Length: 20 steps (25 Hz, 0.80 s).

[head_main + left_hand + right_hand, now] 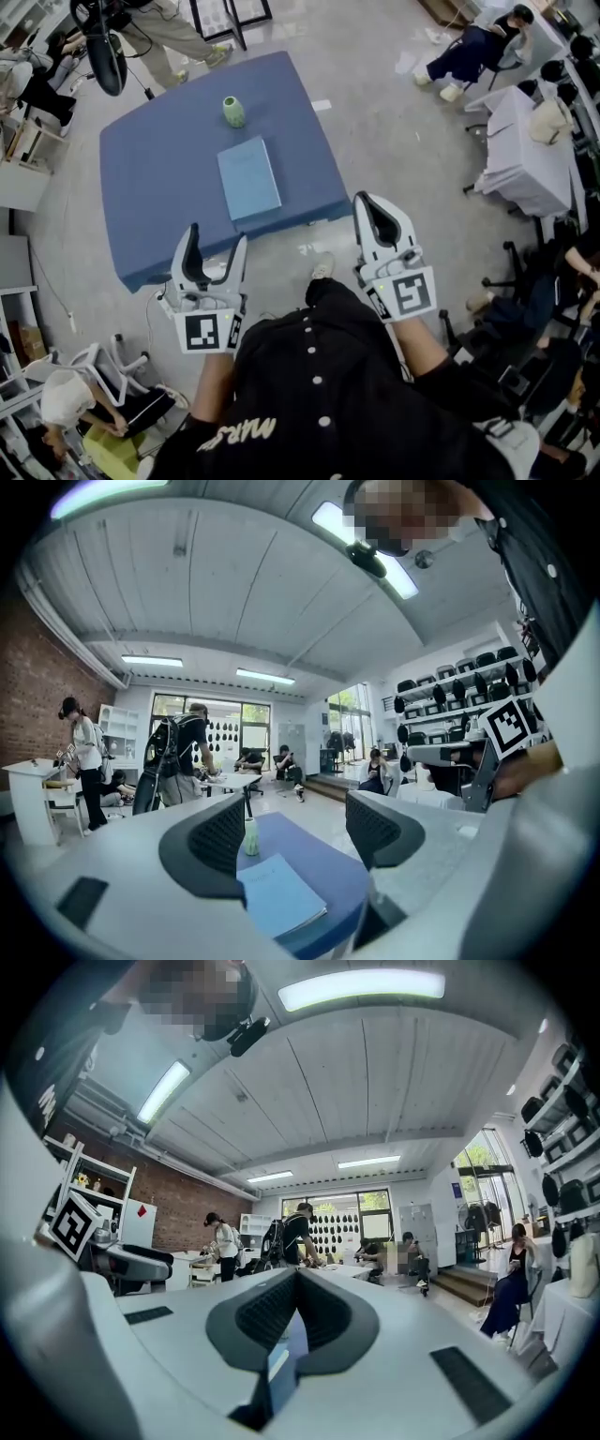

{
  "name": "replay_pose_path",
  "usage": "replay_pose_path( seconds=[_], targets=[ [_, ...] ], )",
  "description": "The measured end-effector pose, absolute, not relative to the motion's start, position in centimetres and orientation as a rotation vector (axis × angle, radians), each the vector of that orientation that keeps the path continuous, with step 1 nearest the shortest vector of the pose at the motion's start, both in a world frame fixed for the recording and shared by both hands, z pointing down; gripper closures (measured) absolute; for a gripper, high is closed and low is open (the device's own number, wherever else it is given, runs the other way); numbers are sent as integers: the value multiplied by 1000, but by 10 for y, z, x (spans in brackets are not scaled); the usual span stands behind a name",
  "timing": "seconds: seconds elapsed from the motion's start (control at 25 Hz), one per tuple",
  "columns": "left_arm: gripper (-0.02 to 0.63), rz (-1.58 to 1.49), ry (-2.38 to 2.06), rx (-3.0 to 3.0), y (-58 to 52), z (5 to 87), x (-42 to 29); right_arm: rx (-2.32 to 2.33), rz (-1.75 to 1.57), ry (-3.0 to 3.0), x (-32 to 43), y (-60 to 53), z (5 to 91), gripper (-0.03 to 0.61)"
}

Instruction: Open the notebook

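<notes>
1. Notebook [249, 178] support: the blue table [150, 187], the largest item, carries the closed book near its front edge, probably so that both grippers can reach it.
2. Notebook proper: it lies flat, cover up and shut. Its long axis runs away from the person, from the table's front edge towards the far side, slightly skewed to the table's sides. Which long side is the spine cannot be told.
3. Left gripper [217, 239]: the jaws stand apart with nothing between them. It is held short of the table's front edge and aimed at the notebook, apparently ready to pinch a cover edge.
4. Right gripper [373, 202]: the jaws are together on nothing. It is held off the table's near right corner, apart from the notebook, and could serve as a blunt tip to steady the book.
5. Vase [233, 112]: small, green and upright, it stands beyond the notebook's far short edge without touching it. It seems placed clear of a cover swinging sideways.
</notes>
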<state>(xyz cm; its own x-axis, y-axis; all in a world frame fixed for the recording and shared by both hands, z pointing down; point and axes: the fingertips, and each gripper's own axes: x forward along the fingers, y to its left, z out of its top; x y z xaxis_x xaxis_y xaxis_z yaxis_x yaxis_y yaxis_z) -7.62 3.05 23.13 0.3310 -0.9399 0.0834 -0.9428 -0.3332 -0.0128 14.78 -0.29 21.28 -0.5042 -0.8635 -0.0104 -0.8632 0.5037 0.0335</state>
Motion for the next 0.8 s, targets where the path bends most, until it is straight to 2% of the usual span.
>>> replay_pose_path(
  seconds=[0.16, 0.32, 0.8],
  targets=[
    [293, 182, -1836, 2487, 4, 238, -59, 1457, -41, -2739, 152, -32, 221, 578],
    [293, 427, -1825, 2482, -7, 270, -51, 1355, 12, -2771, 146, -54, 241, 578],
    [293, 1029, -1464, 2642, -84, 435, -14, 1238, 233, -2645, 125, -127, 367, 577]
  ],
)
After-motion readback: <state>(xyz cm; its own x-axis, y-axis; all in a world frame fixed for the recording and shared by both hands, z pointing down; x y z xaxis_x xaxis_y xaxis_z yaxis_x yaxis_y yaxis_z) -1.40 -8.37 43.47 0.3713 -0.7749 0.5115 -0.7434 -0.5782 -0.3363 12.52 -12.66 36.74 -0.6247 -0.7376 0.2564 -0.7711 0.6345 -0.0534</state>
